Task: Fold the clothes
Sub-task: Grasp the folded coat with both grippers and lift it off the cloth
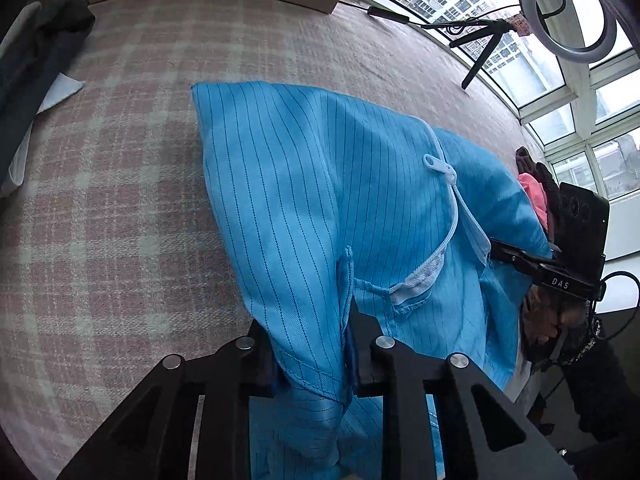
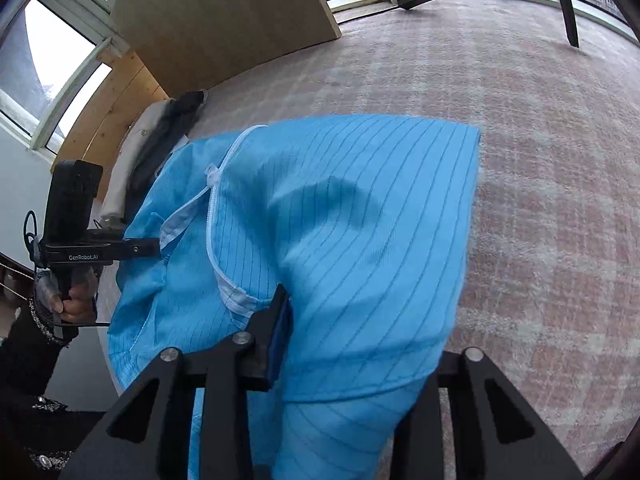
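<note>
A blue pinstriped zip-up garment (image 1: 320,184) with a white zipper (image 1: 442,168) hangs between both grippers, its far end resting on the plaid surface. My left gripper (image 1: 312,360) is shut on a bunched edge of the cloth near the collar. My right gripper (image 2: 344,344) is shut on the garment (image 2: 340,220) too; cloth drapes over and hides its right finger. Each gripper shows in the other's view: the right gripper (image 1: 516,256) at the garment's right edge, the left gripper (image 2: 140,248) at its left edge.
A pink-and-white plaid cloth (image 1: 120,200) covers the surface. Dark and white clothes (image 2: 160,140) lie at its far left side, by a wooden board (image 2: 224,12). A pink and dark clothes pile (image 1: 536,184) lies right. A ring light on a tripod (image 1: 560,12) stands by the windows.
</note>
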A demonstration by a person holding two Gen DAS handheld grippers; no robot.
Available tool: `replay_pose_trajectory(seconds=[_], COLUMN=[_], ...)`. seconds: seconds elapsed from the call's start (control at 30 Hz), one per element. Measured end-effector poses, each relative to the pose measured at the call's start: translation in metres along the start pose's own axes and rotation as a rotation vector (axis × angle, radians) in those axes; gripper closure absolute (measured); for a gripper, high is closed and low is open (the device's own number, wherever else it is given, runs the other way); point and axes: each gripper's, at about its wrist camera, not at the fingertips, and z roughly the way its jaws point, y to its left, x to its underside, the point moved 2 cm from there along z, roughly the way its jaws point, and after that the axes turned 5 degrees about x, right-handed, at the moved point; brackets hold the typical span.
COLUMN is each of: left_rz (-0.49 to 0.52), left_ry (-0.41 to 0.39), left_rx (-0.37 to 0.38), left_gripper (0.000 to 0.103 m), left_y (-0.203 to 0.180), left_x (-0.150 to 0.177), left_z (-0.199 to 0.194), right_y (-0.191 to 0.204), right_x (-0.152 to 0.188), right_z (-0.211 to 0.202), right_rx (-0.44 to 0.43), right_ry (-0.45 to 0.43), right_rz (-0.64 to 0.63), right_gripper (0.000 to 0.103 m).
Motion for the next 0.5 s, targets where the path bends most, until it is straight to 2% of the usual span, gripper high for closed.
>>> replay_pose_trajectory(seconds=[0.13, 0.2, 0.33, 0.5], left_rz=[-0.032, -0.063, -0.065, -0.036], left_ry=[-0.056, -0.095, -0.170, -0.234], left_rx=[0.023, 0.038, 0.070, 0.045], left_gripper=[0.092, 0.093, 0.094, 0.095], left_y=[-0.005, -0.008, -0.016, -0.019], left_x=[0.004, 0.006, 0.010, 0.019], left_z=[-0.007, -0.015, -0.046, -0.083], right_y=[0.012, 0.014, 0.029, 0.062], right_x=[-0.002, -0.003, -0.011, -0.025], right_z=[-0.002, -0.015, -0.040, -0.057], right_rx=[-0.020, -0.067, -0.138, -0.142], right_ry=[-0.045, -0.078, -0.150, -0.177], right_rz=[0.028, 0.062, 0.073, 0.010], right_gripper=[0.091, 0.093, 0.094, 0.094])
